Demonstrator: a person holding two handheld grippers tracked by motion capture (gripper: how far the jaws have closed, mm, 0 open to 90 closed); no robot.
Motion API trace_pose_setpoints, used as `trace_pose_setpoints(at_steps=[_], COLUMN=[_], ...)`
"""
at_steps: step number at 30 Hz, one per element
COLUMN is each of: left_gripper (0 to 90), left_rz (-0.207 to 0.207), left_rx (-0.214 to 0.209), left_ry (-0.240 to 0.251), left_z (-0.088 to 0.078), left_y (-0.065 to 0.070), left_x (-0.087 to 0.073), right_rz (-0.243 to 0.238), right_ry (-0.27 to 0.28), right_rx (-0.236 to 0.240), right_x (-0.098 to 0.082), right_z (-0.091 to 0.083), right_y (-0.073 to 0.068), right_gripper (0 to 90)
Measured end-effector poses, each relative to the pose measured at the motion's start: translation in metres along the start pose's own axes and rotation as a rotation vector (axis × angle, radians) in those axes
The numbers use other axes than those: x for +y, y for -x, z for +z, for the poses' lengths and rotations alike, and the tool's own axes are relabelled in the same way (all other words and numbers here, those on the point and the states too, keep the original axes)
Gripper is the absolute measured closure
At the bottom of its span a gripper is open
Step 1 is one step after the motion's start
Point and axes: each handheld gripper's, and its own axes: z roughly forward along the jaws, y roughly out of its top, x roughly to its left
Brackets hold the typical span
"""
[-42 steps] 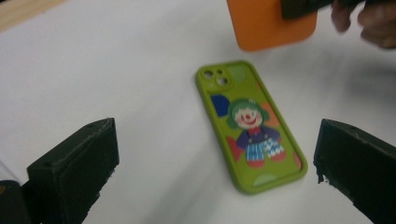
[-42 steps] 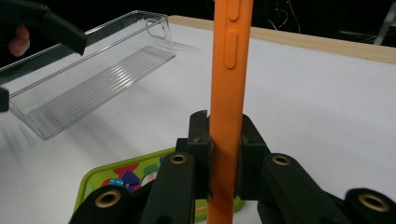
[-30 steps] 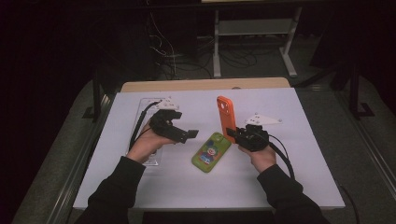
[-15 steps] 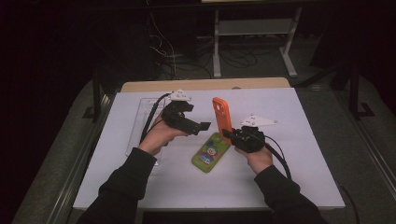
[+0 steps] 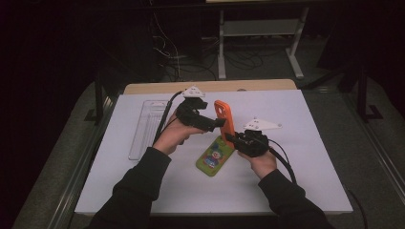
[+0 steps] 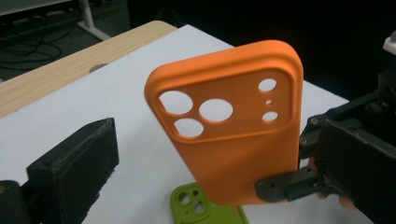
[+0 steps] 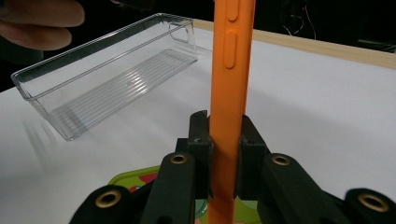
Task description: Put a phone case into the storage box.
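An orange phone case [image 5: 223,117] stands upright above the white table, and my right gripper [image 5: 232,139] is shut on its lower end. In the right gripper view the two pads clamp the case's edge [image 7: 225,116], with my right gripper [image 7: 225,149] just below. My left gripper [image 5: 216,124] is at the case's left side, jaws open. In the left gripper view the case's back with its camera holes [image 6: 233,135] fills the gap, and one pad [image 6: 74,172] stands apart from it. A green phone case [image 5: 215,156] with a cartoon print lies flat below.
A clear plastic tray [image 5: 145,126] lies on the table's left part, seen close in the right gripper view [image 7: 107,74]. A wooden strip [image 5: 210,87] runs along the table's far edge. Beyond it stand dark floor, cables and a desk frame.
My left gripper has moved right and away from me, from beside the tray up to the orange case. The right gripper has kept the case upright in about the same place.
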Motion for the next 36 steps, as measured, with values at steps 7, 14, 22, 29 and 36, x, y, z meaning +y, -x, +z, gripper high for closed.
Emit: trace_pose_setpoints(at_steps=[7,14,22,29,36], left_gripper=[0.0,0.0,0.0,0.0,6.3], left_rz=[-0.007,-0.013,-0.037,-0.042,-0.064], left_rx=[-0.022,-0.032,-0.043,-0.051,-0.048], left_ry=[0.013,0.028,0.040,0.043,0.072], left_z=[0.009,0.015,0.018,0.019,0.020], left_y=[0.002,0.002,0.002,0.002,0.001], left_x=[-0.001,0.000,-0.001,-0.002,-0.002], right_rz=[0.000,-0.008,-0.016,-0.012,-0.011], right_ry=[0.007,0.011,0.018,0.011,0.000], right_rx=[0.008,0.028,0.042,0.041,0.039], right_x=[0.000,0.001,0.001,0.000,-0.001], right_z=[0.000,0.002,0.003,0.004,0.006], right_y=[-0.001,-0.005,-0.008,-0.009,-0.010], right_gripper=[78.5,78.5,78.5,78.5,78.6])
